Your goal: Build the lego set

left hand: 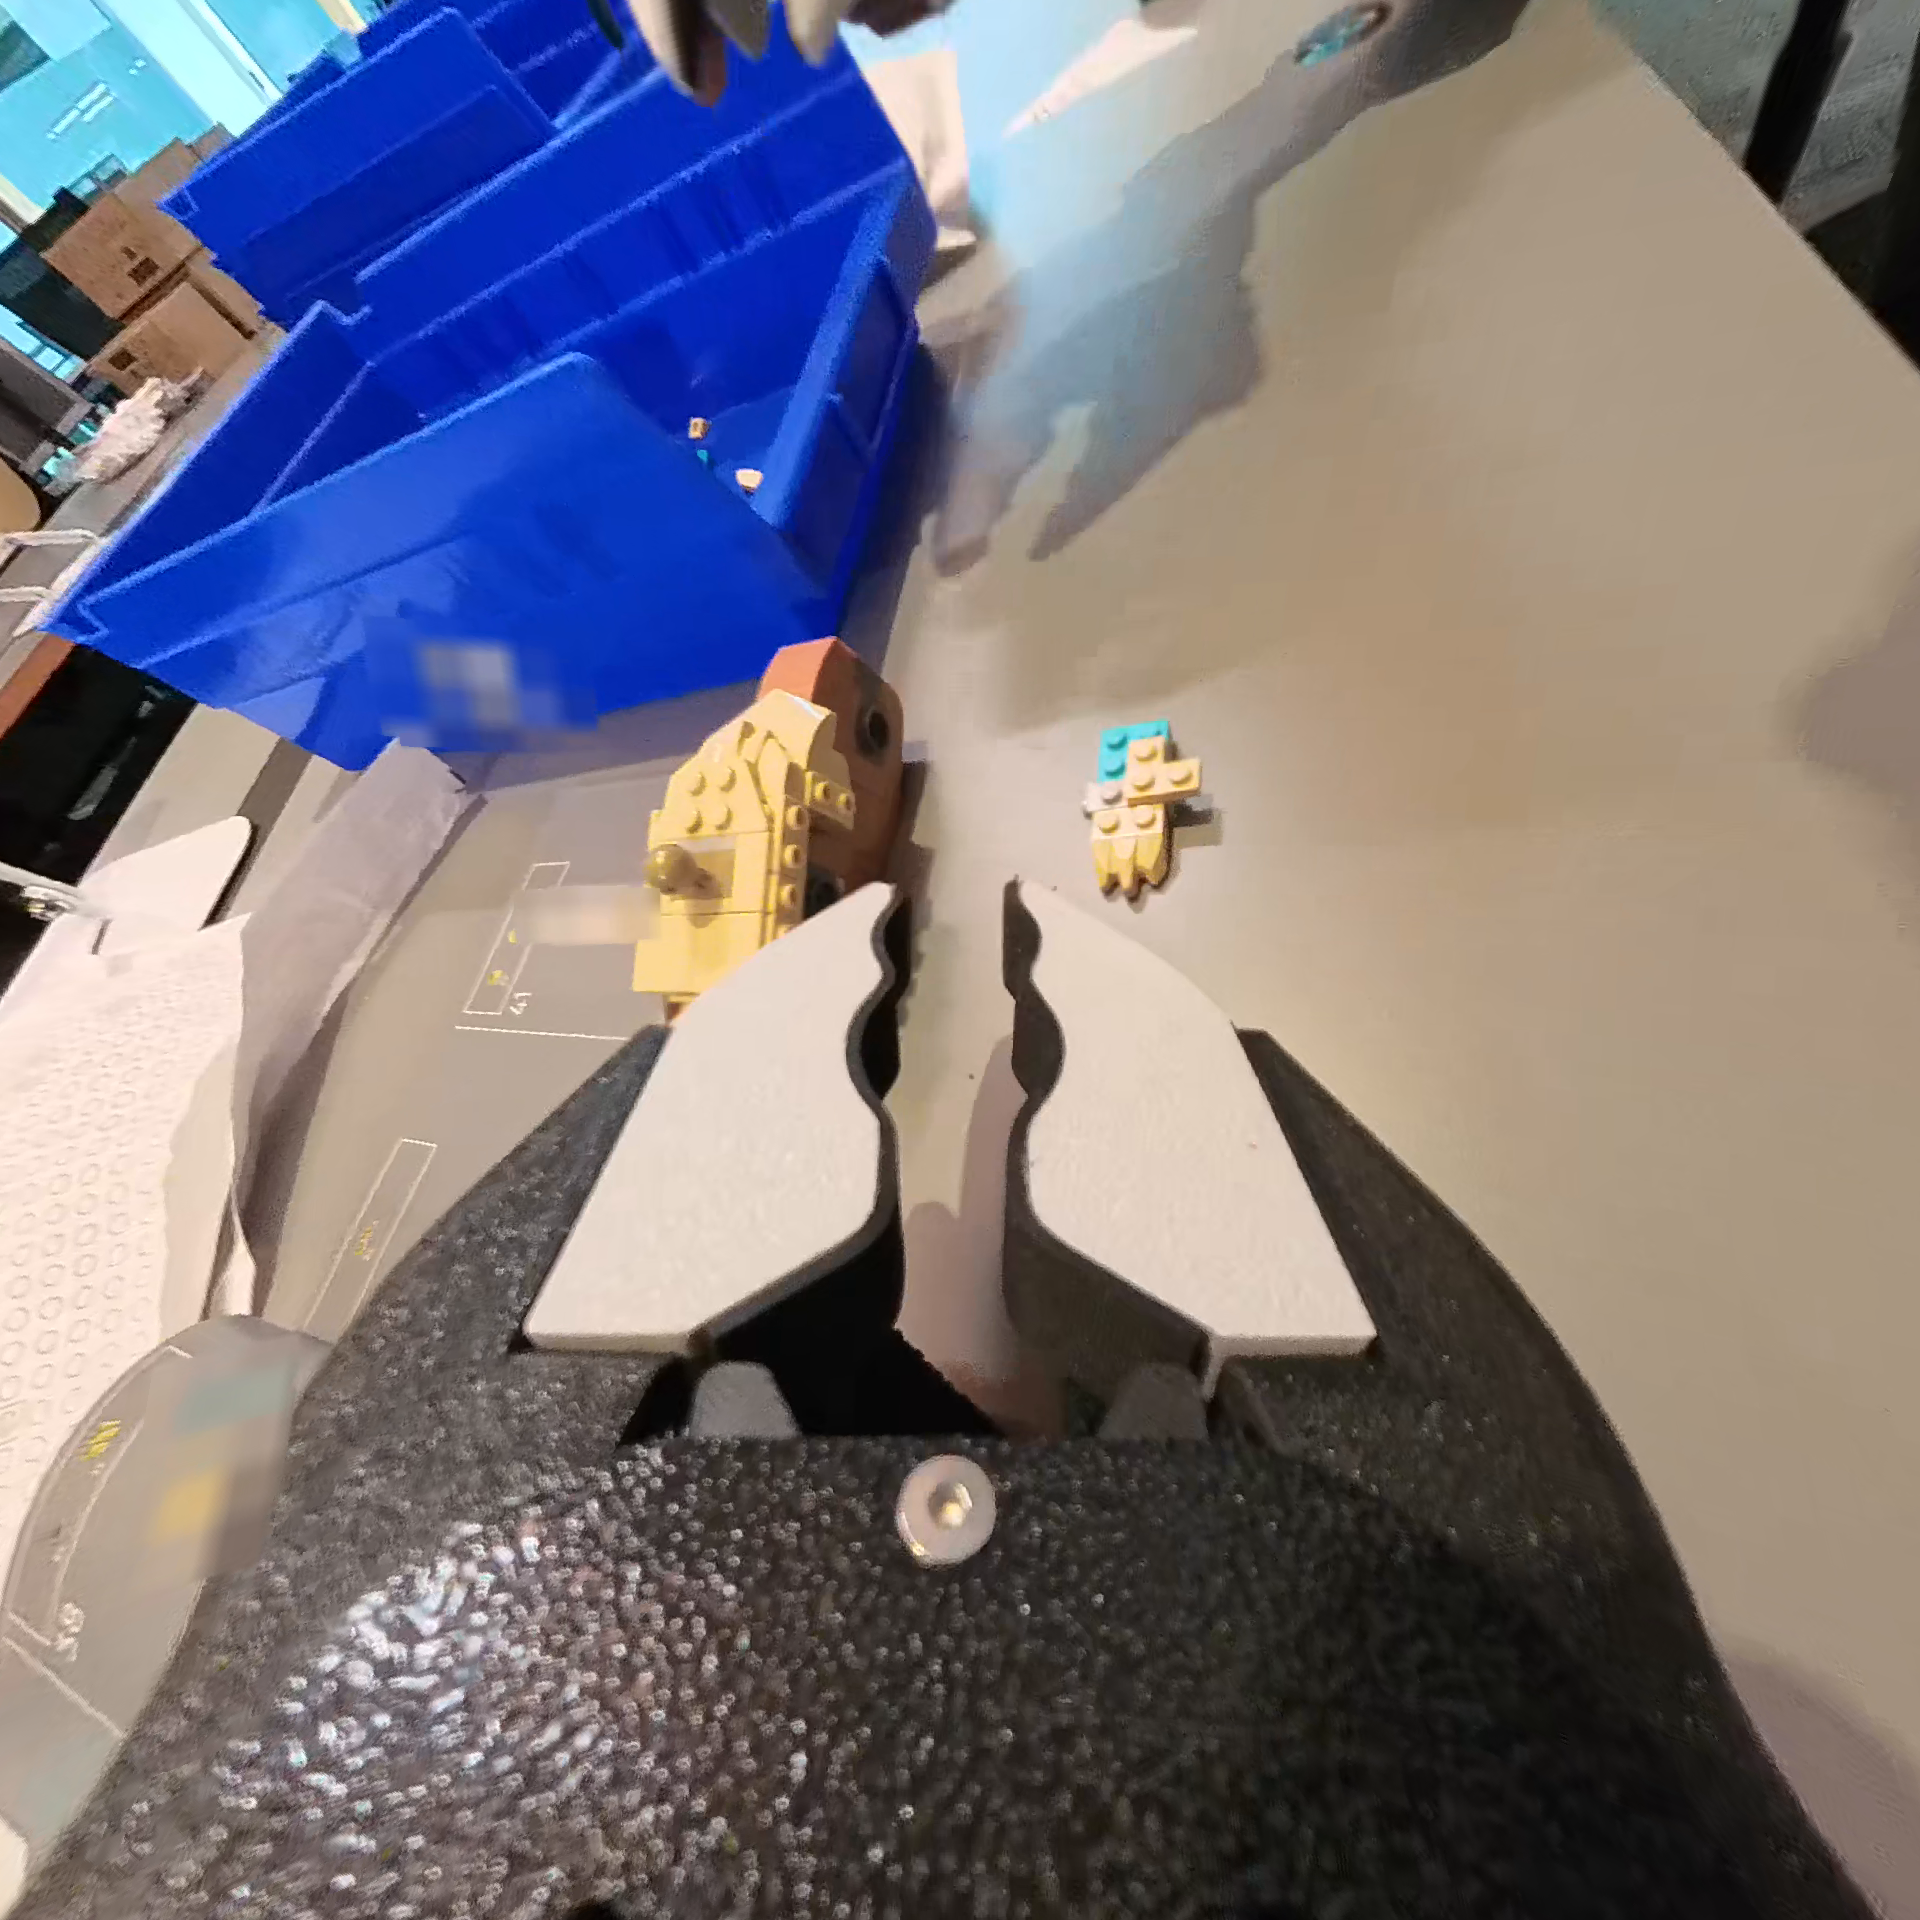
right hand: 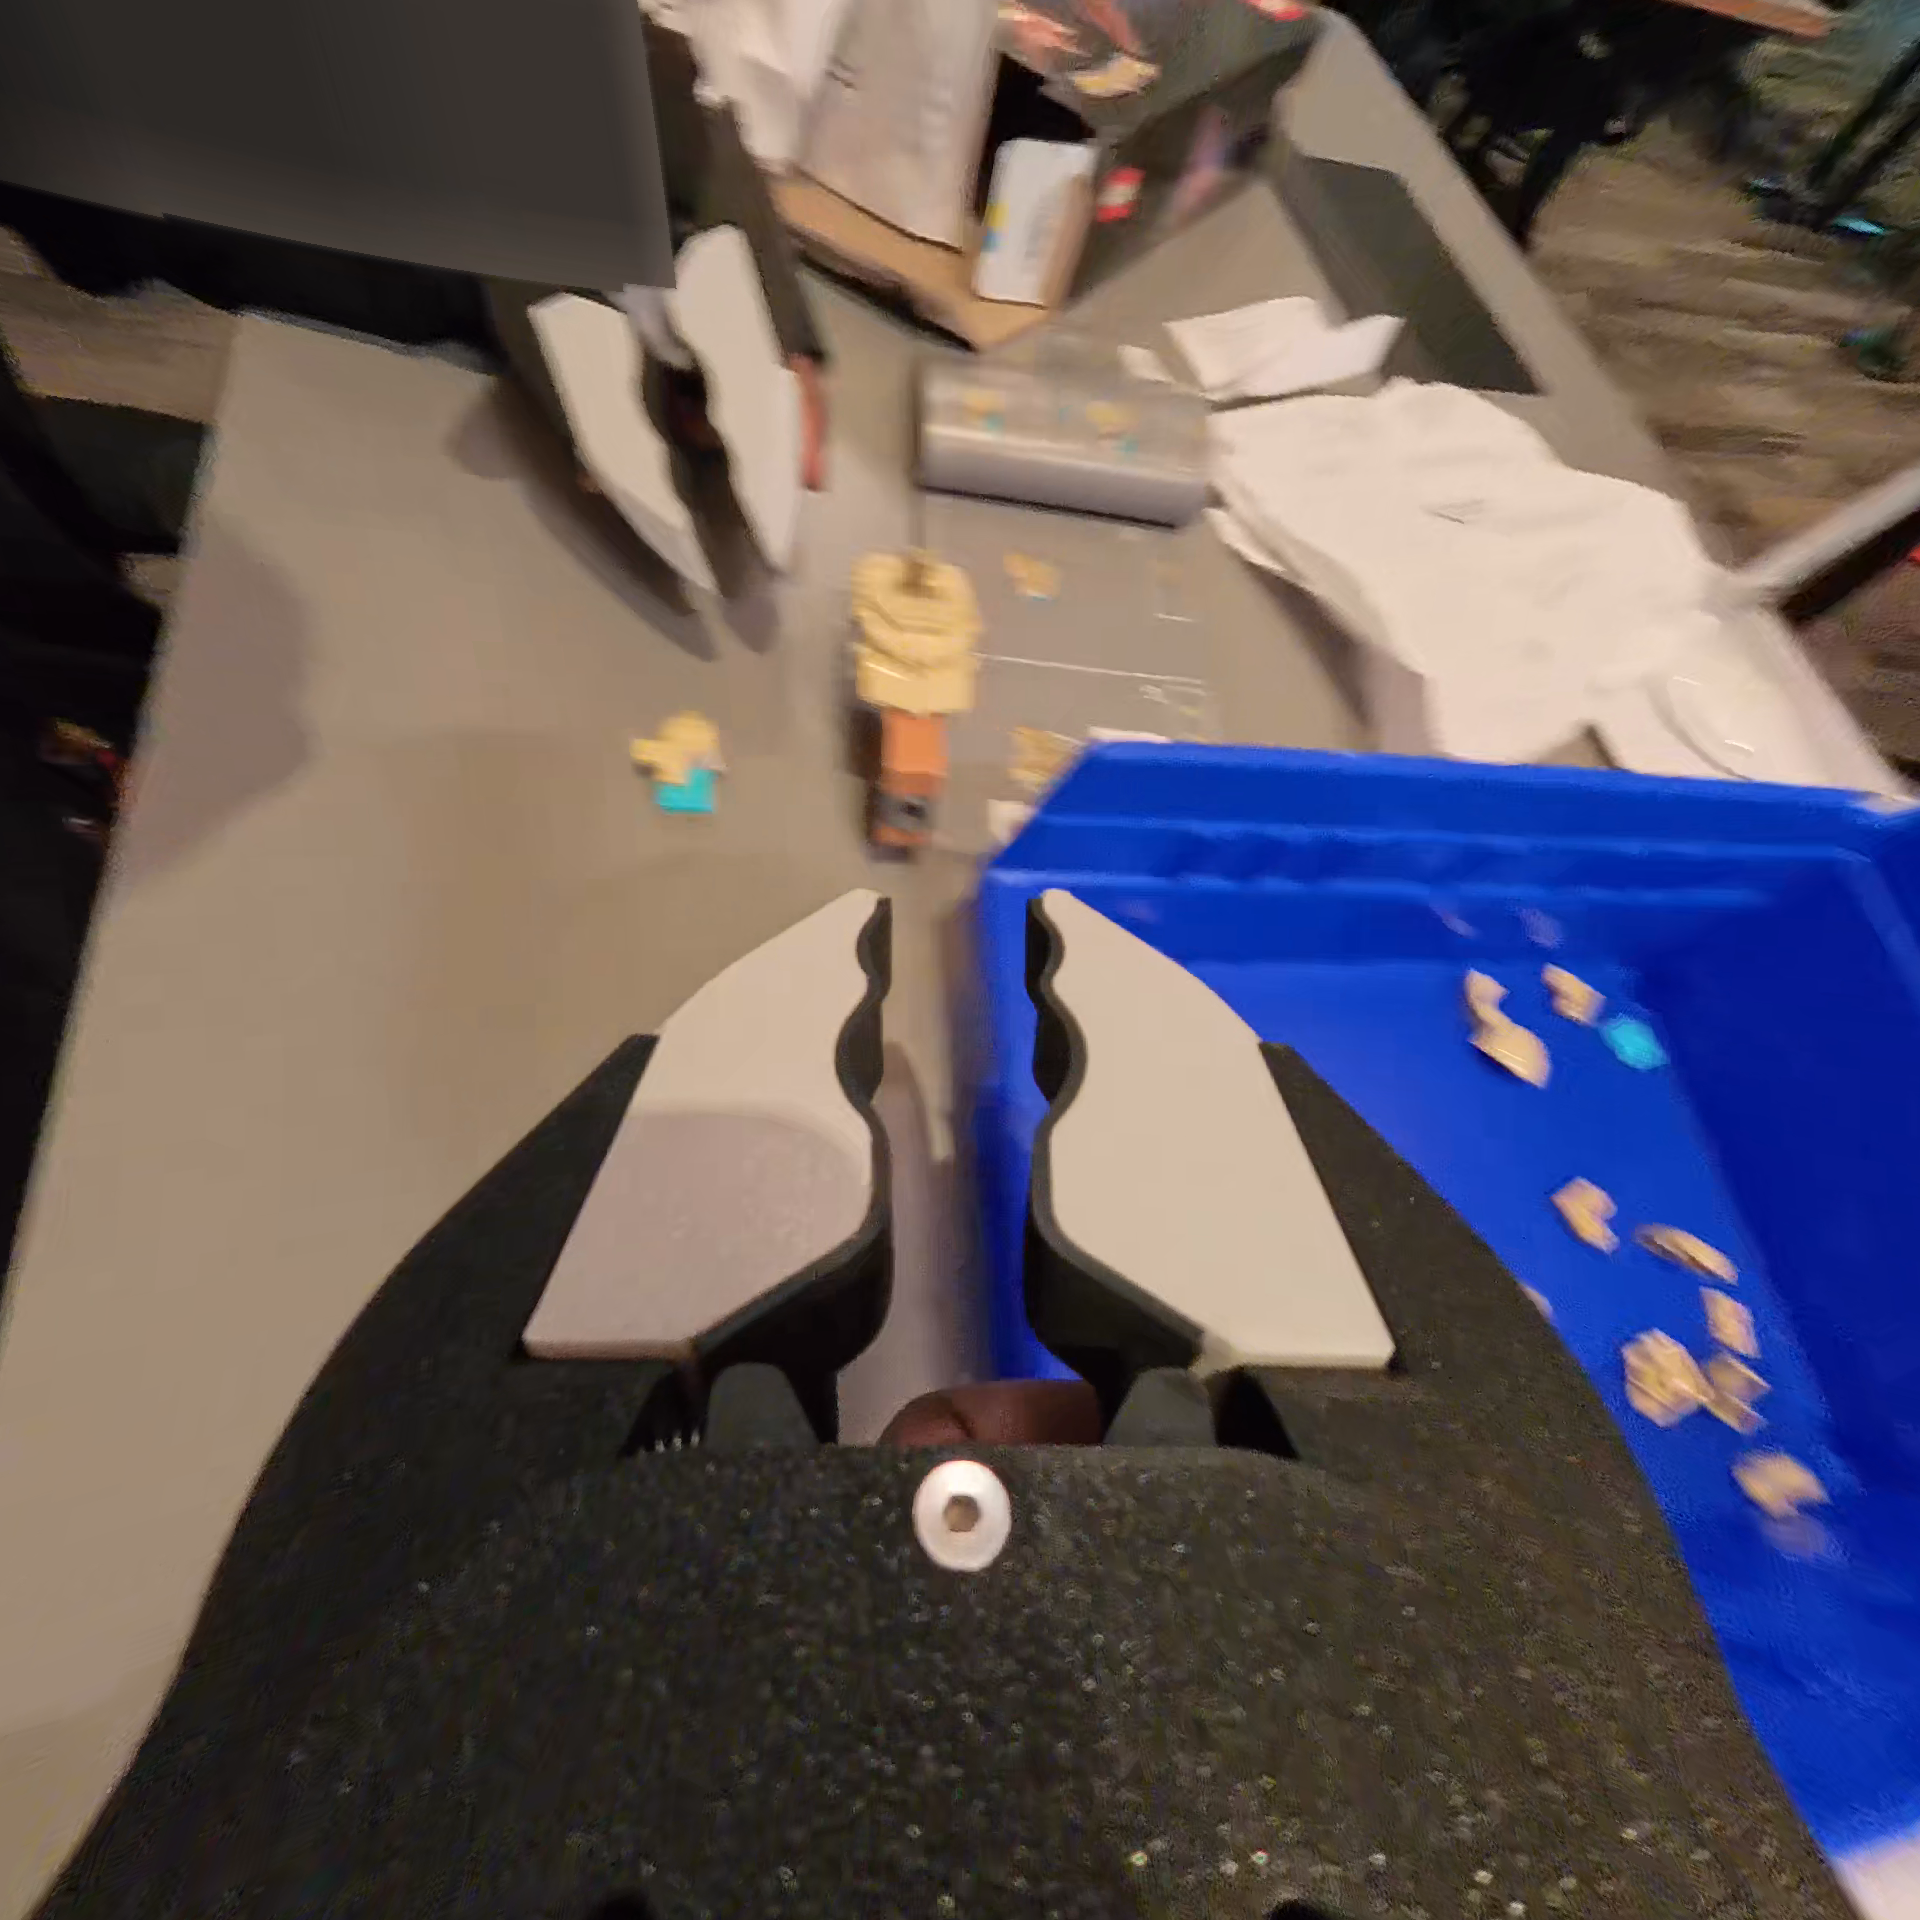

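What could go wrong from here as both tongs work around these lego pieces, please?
The left tongs, open and empty, sit right beside the tan and brown build; a sideways nudge could shift it. The right tongs straddle the blue bin's wall and might catch it when descending.

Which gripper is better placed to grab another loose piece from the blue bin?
Right. The right gripper is open beside the blue bin, with loose tan pieces just off its side. The left gripper sits over by the tan build, away from that bin.
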A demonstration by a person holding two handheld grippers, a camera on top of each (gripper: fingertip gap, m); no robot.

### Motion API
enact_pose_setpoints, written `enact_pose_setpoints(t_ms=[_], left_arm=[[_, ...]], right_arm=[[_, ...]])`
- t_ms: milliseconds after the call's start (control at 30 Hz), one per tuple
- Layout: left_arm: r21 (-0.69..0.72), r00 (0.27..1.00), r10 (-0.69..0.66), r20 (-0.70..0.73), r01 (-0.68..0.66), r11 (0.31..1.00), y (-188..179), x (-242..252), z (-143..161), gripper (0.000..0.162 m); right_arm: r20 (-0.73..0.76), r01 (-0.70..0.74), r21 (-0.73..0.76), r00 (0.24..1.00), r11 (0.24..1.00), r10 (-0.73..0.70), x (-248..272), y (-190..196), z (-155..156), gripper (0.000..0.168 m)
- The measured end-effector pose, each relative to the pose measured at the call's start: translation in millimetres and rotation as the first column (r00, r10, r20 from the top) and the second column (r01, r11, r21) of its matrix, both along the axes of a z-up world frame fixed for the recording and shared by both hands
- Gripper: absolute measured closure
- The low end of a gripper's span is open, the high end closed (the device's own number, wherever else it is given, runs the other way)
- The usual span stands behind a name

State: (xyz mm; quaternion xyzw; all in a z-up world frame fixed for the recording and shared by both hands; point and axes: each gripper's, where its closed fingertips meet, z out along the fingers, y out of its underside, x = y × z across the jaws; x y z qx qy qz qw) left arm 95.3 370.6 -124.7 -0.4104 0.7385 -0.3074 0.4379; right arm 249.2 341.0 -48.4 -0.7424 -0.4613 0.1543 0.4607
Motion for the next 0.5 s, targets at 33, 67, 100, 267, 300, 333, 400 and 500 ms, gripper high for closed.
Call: enact_pose_setpoints(t_ms=[33,67,100,267,300,333,400,500], left_arm=[[-0.009,1.000,0.006,0.009,-0.006,1.000,1.3,0.5,1.7,0.146],[-0.021,1.000,0.012,0.015,-0.012,1.000,2.6,0.8,3.1,0.146],[-0.037,1.000,0.018,0.021,-0.017,0.999,4.1,0.8,4.8,0.146],[-0.124,0.998,0.029,0.050,-0.023,0.992,9.6,0.1,13.4,0.146],[-0.140,0.998,0.030,0.051,-0.023,0.990,10.5,0.2,14.3,0.147],[-0.154,0.998,0.032,0.050,-0.024,0.988,11.4,0.4,14.9,0.147],[-0.176,0.998,0.032,0.049,-0.023,0.984,12.9,1.1,15.7,0.147],[-0.192,0.998,0.031,0.054,-0.020,0.981,14.8,2.3,17.3,0.147]], right_arm=[[0.024,0.029,0.017,0.999,0.999,-0.029,17.1,8.1,5.1,0.145],[0.058,0.052,0.031,0.997,0.998,-0.054,33.5,16.5,8.2,0.146],[0.098,0.069,0.041,0.993,0.997,-0.072,48.4,24.8,9.4,0.147],[0.331,0.021,0.009,0.943,1.000,-0.023,92.6,55.3,-7.3,0.147],[0.379,0.007,-0.009,0.925,1.000,-0.003,97.2,60.4,-13.2,0.147],[0.425,-0.003,-0.023,0.905,1.000,0.013,101.0,66.2,-19.0,0.146],[0.512,-0.025,-0.039,0.858,0.999,0.041,106.6,80.1,-29.1,0.146],[0.593,-0.049,-0.046,0.802,0.998,0.067,111.0,110.8,-40.4,0.146]])
